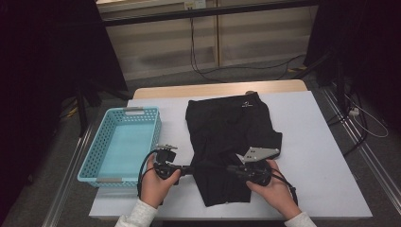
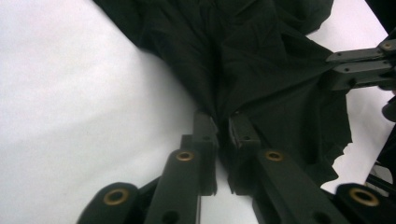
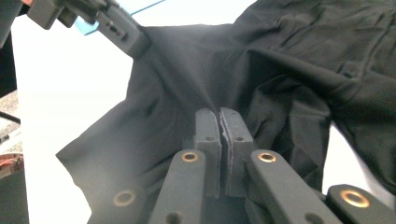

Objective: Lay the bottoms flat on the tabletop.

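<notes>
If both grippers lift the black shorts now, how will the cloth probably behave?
The black shorts look thin and creased, so they will probably sag and drape rather than keep their shape. The left gripper and right gripper each pinch only a small fold, so the free parts would likely hang down. The fabric seems light and might drag across the white table.

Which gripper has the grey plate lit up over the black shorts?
The right gripper: its pale three-cornered plate stands above the shorts. The left gripper carries its plate over bare white table, beside the blue basket.
</notes>
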Demonstrator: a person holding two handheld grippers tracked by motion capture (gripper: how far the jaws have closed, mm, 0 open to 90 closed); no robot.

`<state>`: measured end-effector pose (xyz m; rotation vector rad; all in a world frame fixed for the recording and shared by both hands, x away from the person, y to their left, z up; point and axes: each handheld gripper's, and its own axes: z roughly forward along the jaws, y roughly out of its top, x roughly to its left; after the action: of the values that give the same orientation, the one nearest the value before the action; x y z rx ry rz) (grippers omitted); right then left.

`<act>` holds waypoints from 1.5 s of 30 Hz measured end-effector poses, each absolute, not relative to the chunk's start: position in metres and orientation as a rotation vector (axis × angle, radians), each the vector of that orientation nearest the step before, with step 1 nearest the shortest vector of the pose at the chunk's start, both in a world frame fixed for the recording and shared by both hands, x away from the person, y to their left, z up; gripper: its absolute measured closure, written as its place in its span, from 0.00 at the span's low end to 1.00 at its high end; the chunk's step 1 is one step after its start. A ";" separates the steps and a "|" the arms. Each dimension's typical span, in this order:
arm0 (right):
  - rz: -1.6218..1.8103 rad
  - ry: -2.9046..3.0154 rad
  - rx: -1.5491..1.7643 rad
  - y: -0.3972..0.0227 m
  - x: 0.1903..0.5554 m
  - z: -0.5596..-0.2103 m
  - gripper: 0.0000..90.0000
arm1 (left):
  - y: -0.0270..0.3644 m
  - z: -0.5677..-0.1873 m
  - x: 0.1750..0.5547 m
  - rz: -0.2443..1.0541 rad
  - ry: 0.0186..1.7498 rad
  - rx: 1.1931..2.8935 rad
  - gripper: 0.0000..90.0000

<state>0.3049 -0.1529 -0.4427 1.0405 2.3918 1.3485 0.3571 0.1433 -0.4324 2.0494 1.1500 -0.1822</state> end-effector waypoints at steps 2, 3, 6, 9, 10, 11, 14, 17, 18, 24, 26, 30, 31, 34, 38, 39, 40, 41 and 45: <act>1.353 2.379 1.046 -0.157 0.305 -0.441 0.97 | 0.143 -0.433 0.357 -0.184 1.143 2.053 0.91; 1.362 2.366 1.051 -0.160 0.306 -0.439 0.97 | 0.142 -0.433 0.357 -0.180 1.144 2.055 0.90; 1.387 2.335 1.079 -0.168 0.307 -0.435 0.97 | 0.142 -0.434 0.358 -0.184 1.141 2.055 0.92; 1.379 2.328 1.096 -0.171 0.307 -0.437 0.92 | 0.141 -0.437 0.358 -0.187 1.147 2.058 0.91; 1.369 2.322 1.101 -0.170 0.308 -0.438 0.87 | 0.140 -0.438 0.358 -0.196 1.145 2.065 0.91; 1.348 2.318 1.106 -0.169 0.308 -0.439 0.84 | 0.140 -0.439 0.358 -0.189 1.147 2.066 0.90; 1.312 2.320 1.089 -0.167 0.307 -0.439 0.82 | 0.140 -0.440 0.359 -0.188 1.149 2.069 0.88; 1.281 2.322 1.067 -0.167 0.307 -0.437 0.82 | 0.140 -0.441 0.359 -0.176 1.144 2.071 0.84; 1.278 2.326 1.073 -0.167 0.307 -0.438 0.82 | 0.140 -0.441 0.360 -0.170 1.143 2.071 0.82; 1.174 2.382 1.042 -0.158 0.307 -0.449 0.88 | 0.139 -0.441 0.360 -0.154 1.128 2.080 0.76; 1.141 2.397 1.033 -0.157 0.308 -0.452 0.94 | 0.139 -0.443 0.360 -0.147 1.125 2.082 0.73; 1.167 2.397 1.028 -0.158 0.309 -0.450 0.98 | 0.137 -0.445 0.360 -0.141 1.119 2.085 0.69; 1.194 2.382 1.034 -0.159 0.309 -0.447 0.98 | 0.137 -0.445 0.360 -0.140 1.117 2.087 0.69; 1.262 2.339 1.056 -0.166 0.309 -0.437 0.98 | 0.135 -0.445 0.359 -0.140 1.114 2.083 0.68; 1.361 2.281 1.117 -0.179 0.311 -0.430 0.96 | 0.134 -0.446 0.359 -0.141 1.104 2.090 0.66; 1.375 2.280 1.133 -0.183 0.312 -0.430 0.94 | 0.134 -0.446 0.359 -0.139 1.104 2.092 0.66; 1.367 2.279 1.145 -0.185 0.313 -0.431 0.96 | 0.133 -0.446 0.359 -0.139 1.101 2.093 0.66; 1.336 2.269 1.144 -0.187 0.313 -0.432 0.97 | 0.133 -0.446 0.359 -0.138 1.101 2.092 0.66; 1.297 2.241 1.172 -0.195 0.316 -0.435 0.98 | 0.130 -0.446 0.358 -0.133 1.090 2.082 0.64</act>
<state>0.3159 -0.1953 -0.4346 1.1716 2.2414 1.2966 0.3585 0.1301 -0.4459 2.0821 1.0897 -0.1334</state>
